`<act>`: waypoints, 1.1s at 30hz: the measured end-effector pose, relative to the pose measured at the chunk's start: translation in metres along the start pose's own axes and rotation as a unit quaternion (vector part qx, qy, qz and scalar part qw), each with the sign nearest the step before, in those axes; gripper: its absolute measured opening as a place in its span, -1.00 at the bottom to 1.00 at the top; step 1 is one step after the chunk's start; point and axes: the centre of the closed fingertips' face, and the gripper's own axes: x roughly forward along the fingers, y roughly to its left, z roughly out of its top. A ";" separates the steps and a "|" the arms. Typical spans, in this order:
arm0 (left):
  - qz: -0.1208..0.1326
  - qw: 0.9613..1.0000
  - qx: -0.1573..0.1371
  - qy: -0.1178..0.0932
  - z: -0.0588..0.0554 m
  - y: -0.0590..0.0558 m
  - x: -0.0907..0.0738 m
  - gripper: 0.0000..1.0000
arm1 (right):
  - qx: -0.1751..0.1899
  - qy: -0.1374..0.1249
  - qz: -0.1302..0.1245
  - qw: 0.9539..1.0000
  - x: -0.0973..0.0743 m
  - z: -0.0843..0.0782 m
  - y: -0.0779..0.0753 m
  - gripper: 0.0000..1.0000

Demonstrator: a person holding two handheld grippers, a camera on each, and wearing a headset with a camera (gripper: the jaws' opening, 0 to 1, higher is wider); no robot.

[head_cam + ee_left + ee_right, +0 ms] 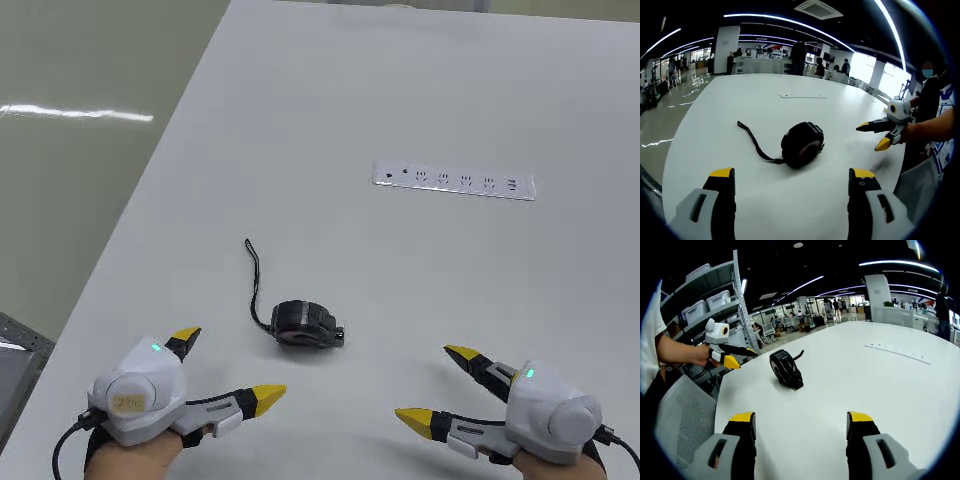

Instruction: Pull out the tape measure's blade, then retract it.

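Nothing is done yet. The tape measure (305, 323) lies on the white worktop (400, 100), a little ahead of the two claws, with its blade all inside. The left claw (229, 364) and the right claw (431, 383) are both wide open and hold nothing. Pulling the blade out and letting it back are both left to do. The worktop is smooth, with a power strip (454, 181) farther back. The room is big, with a shiny floor (80, 150).

No readable text — round sticker (127, 402) on the left gripper (227, 366) just a blur
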 end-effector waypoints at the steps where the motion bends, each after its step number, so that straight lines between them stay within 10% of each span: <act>1: -0.002 1.000 -0.001 0.000 -0.001 0.000 -0.001 0.85 | 0.000 0.000 -0.002 1.000 -0.002 0.000 0.000 0.49; 33: -0.041 0.999 -0.001 0.012 -0.015 -0.004 -0.040 0.85 | 0.011 -0.011 -0.066 0.998 -0.068 0.000 -0.002 0.55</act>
